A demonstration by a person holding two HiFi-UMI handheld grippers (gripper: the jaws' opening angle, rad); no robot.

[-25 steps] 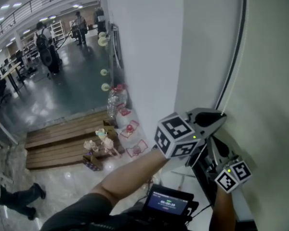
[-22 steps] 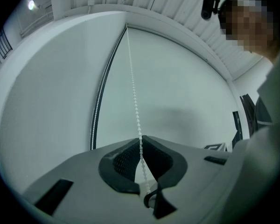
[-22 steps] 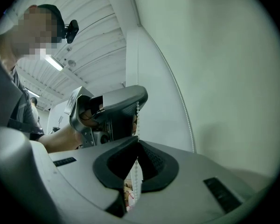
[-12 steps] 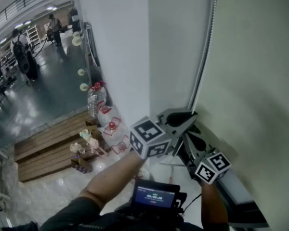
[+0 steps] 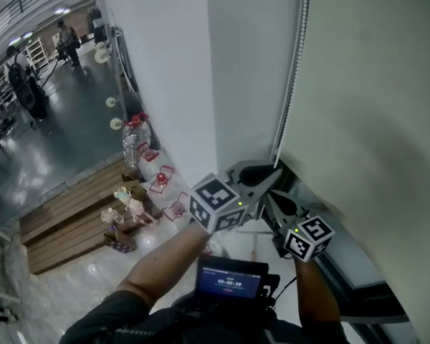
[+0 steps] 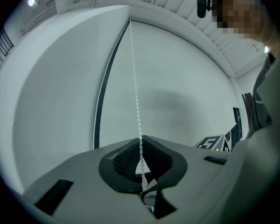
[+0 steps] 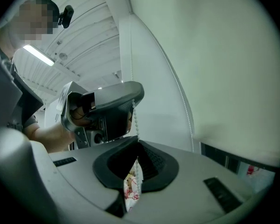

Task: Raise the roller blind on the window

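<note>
1. Gripping the bead chain (image 6: 135,92) is how the roller blind (image 5: 373,106) gets worked. The chain looks thin, light and limp, with small smooth beads that could slide through a loose pinch. It probably holds best clamped square across, so that a bead catches against the pads.
2. The left gripper (image 5: 269,172) has its jaws closed on the chain, which runs taut from between them up towards the top of the blind.
3. The right gripper (image 7: 135,164) is also clamped on the same strand, just below the left one and nearly touching it.
4. The blind hangs at the right of the scene. Its pale fabric covers most of the window (image 5: 344,278), and its bottom edge sits just right of both grippers.
5. The fabric itself seems soft and light, so it likely should not be pulled directly.
</note>
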